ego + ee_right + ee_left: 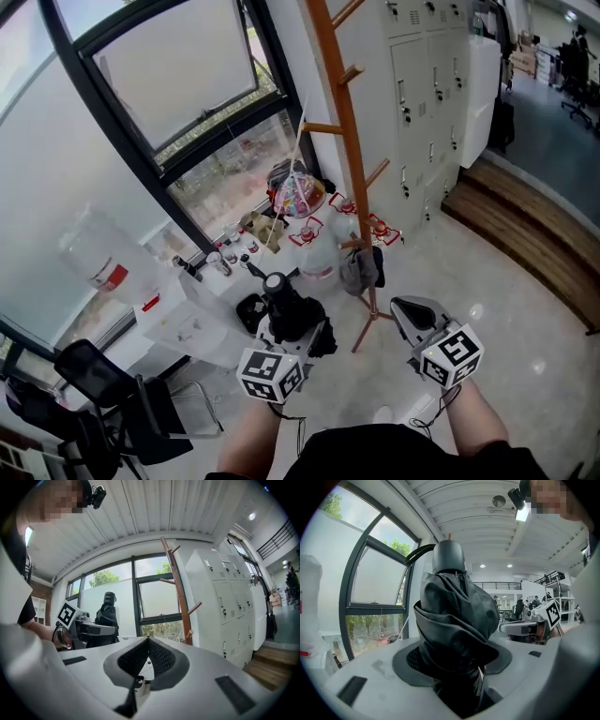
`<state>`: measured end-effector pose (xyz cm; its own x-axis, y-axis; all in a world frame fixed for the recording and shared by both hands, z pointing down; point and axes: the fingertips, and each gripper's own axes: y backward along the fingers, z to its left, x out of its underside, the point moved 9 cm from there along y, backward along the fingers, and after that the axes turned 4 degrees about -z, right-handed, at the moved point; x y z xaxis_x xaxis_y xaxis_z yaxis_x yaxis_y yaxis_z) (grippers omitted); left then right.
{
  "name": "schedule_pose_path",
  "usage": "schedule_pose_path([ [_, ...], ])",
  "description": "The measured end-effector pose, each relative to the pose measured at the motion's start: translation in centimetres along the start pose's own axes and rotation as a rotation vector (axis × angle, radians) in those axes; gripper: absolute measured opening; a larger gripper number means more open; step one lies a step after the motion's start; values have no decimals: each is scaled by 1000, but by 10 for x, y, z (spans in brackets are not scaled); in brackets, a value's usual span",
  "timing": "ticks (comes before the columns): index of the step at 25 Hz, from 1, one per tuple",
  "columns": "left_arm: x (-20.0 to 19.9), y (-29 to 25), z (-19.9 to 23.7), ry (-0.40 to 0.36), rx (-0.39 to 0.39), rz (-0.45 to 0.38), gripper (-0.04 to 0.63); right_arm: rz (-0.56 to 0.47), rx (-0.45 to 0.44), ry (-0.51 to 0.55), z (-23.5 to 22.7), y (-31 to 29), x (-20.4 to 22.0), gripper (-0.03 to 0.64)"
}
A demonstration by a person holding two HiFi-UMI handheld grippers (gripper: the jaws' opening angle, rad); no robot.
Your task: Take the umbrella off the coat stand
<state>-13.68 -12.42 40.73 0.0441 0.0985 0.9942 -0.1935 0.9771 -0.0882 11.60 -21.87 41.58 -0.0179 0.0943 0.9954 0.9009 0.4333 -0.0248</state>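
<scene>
- Holding the umbrella point(454, 616) in my left gripper point(289, 330), jaws wide round its folded cloth, well apart from the stand point(349, 141).
- Right gripper point(147, 656): closed, empty.
- Removal looks done; only putting it somewhere remains.

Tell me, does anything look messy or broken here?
Nothing looks broken or spilled. The messiest spot is the jumble of bags and bottles by the window, beside the coat stand. The folded black umbrella is clamped in the left gripper.
</scene>
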Motion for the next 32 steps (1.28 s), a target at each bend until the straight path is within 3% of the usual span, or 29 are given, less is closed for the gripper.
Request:
schedule_pose_path([
  [14, 26, 60, 46, 6, 88, 38, 247, 30, 20, 1, 86, -47, 16, 54],
  [32, 63, 95, 30, 26, 355, 86, 247, 84, 234, -4, 161, -4, 40, 54],
])
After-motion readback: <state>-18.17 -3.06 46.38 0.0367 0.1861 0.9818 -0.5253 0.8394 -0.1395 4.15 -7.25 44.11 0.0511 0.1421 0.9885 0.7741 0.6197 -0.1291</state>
